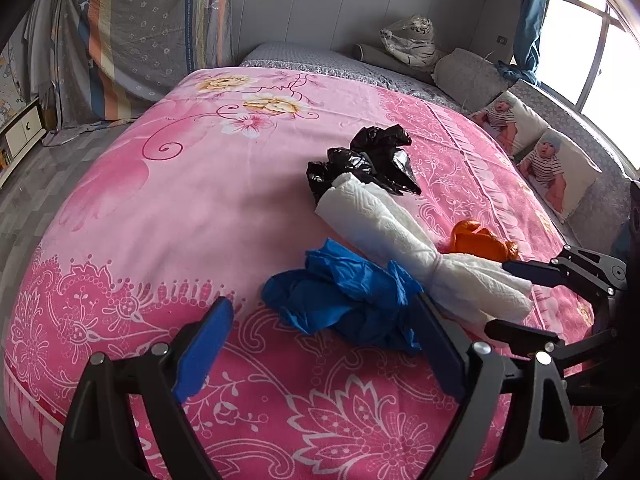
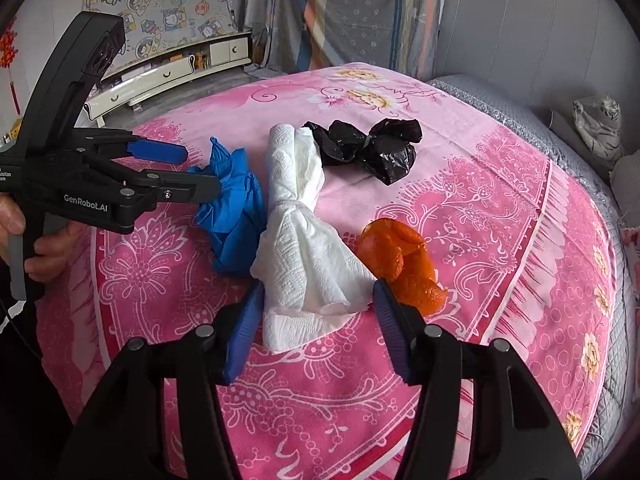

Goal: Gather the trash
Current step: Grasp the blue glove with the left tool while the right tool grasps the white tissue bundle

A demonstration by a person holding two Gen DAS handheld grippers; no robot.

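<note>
Right wrist view, left to right: the left gripper (image 2: pixel 202 172), held by a hand (image 2: pixel 48 248), has its jaws wide apart at the blue glove (image 2: pixel 234 216), gripping nothing. Beside the glove lies the tied white tissue (image 2: pixel 308 248), its near end between the half-open jaws of the right gripper (image 2: pixel 316 312); whether the pads press it cannot be told. A black bag (image 2: pixel 368 148) lies beyond, orange peel (image 2: pixel 404 264) to the right. All rest on the pink bedspread (image 2: pixel 500 208).
</note>
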